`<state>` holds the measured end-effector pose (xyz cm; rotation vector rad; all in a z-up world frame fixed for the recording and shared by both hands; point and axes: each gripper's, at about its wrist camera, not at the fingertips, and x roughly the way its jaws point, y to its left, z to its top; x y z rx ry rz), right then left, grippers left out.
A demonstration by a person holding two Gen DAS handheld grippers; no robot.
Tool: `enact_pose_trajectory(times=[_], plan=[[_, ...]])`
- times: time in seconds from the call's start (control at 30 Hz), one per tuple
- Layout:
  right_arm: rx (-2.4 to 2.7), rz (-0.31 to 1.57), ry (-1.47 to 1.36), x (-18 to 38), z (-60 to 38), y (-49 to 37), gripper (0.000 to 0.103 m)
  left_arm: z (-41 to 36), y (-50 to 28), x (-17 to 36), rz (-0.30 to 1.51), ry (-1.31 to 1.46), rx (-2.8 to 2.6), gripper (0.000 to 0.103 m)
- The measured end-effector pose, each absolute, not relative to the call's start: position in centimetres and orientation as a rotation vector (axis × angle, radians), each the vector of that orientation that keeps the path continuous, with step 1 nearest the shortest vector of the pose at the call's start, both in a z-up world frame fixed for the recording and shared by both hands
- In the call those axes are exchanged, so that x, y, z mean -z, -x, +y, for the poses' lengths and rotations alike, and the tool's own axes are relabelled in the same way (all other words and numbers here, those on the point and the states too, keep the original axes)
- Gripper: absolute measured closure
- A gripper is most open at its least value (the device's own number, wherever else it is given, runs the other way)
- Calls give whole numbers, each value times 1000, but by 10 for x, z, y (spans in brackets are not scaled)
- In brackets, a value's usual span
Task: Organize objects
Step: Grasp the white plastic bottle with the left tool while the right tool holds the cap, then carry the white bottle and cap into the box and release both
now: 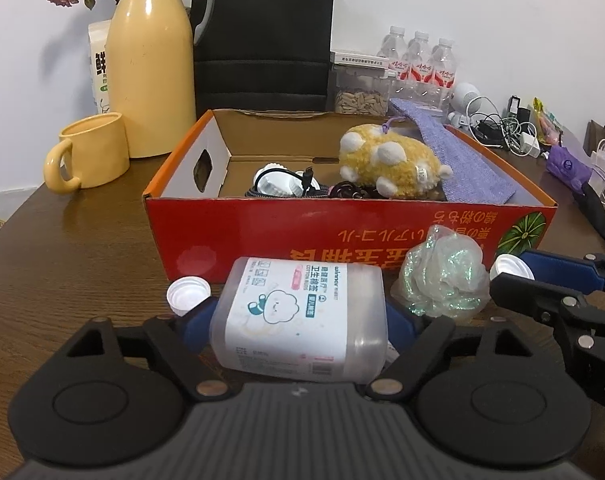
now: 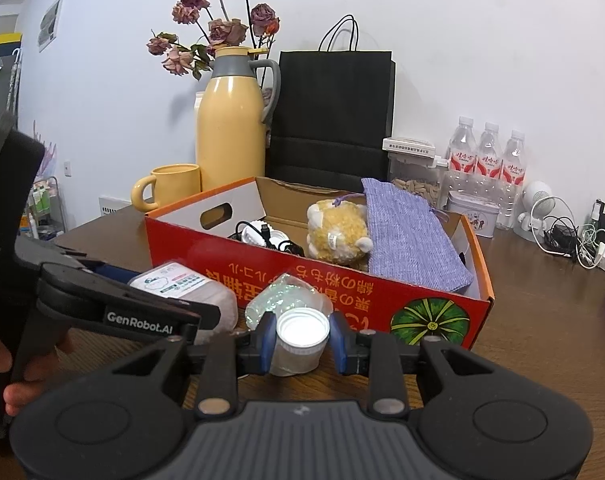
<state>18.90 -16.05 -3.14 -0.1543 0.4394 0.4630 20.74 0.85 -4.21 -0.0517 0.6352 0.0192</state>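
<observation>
We saw the left claw [image 1: 298, 320] spread wide around the cotton-swab box [image 1: 302, 316]; the right claw [image 2: 301, 339] clamped a white-capped bottle [image 2: 300, 338] on the worktop [image 1: 82, 240].

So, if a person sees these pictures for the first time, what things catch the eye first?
Probably the red cardboard box in the middle of the brown table, with a yellow plush toy and a purple cloth pouch inside. Next, the cotton swab container lying on its side between the left gripper jaws, in front of the box. Behind, a tall yellow thermos stands beside a matching mug.
</observation>
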Motion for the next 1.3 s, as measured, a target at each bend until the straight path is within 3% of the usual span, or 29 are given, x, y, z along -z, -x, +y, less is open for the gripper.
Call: enact_pose_trajectory(times=[0.73, 1.3], plan=[[-470, 379, 156, 20, -157, -186, 76, 6, -173, -8, 434, 60, -17, 19], [-484, 303, 181, -4, -124, -233, 76, 18, -230, -34, 351, 102, -26, 19]])
